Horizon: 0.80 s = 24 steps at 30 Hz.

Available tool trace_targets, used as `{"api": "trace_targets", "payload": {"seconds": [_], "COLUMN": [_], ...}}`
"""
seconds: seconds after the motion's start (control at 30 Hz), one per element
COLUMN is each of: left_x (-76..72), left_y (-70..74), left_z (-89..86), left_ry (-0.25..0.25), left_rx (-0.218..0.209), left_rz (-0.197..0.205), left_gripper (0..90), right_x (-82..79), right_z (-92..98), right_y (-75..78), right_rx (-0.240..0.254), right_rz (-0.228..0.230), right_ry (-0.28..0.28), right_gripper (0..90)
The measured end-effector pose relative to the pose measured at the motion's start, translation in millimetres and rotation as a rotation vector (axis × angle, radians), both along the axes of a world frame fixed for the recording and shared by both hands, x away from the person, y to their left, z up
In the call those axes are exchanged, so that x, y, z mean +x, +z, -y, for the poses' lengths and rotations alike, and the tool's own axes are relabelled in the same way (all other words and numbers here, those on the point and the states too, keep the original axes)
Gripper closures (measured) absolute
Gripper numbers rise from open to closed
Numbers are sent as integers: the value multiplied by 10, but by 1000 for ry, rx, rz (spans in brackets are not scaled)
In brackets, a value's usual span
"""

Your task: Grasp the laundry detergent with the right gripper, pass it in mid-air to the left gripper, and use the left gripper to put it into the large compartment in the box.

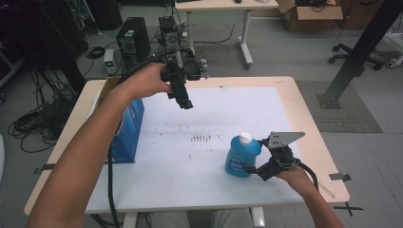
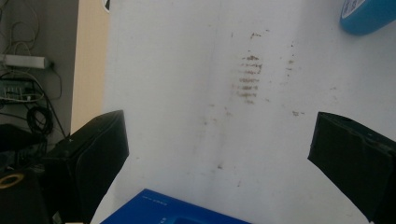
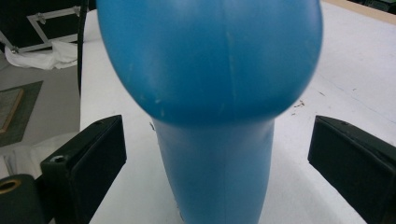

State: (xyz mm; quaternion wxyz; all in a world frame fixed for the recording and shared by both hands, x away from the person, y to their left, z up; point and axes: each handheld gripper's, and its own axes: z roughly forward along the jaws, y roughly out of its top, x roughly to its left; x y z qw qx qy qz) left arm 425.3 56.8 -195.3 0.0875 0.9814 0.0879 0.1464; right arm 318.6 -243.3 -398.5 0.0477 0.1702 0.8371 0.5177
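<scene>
A blue plastic bottle (image 1: pixel 241 156) with a white cap stands on the white table cover (image 1: pixel 214 118) at the front right. My right gripper (image 1: pixel 259 159) sits low beside it, open, with its jaws wide on either side of the bottle (image 3: pixel 210 93) and apart from it. My left gripper (image 1: pixel 186 103) is held up in the air over the back left of the table, open, looking down on the cover (image 2: pixel 187 70). A blue box (image 1: pixel 129 133) stands at the table's left edge, and its top corner (image 2: pixel 173 212) lies below the left jaws.
Dark smudges (image 1: pixel 200 137) mark the middle of the cover. A computer tower (image 1: pixel 133 38), cables and a second table (image 1: pixel 223 7) stand behind. A black post (image 1: pixel 356 52) rises on the right. Cardboard boxes (image 1: pixel 309 14) lie at the far back.
</scene>
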Motion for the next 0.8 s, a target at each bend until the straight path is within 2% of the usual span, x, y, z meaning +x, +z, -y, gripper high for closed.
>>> {"api": "trace_targets", "payload": {"seconds": [0.8], "left_x": [3], "left_y": [-8], "left_z": [-7], "left_ry": [1], "left_rx": [-2], "left_rz": [2], "left_gripper": [51], "right_x": [29], "right_z": [-83], "right_y": [-30], "right_rx": [22], "right_rz": [4], "right_ry": [-4], "right_gripper": [99]}}
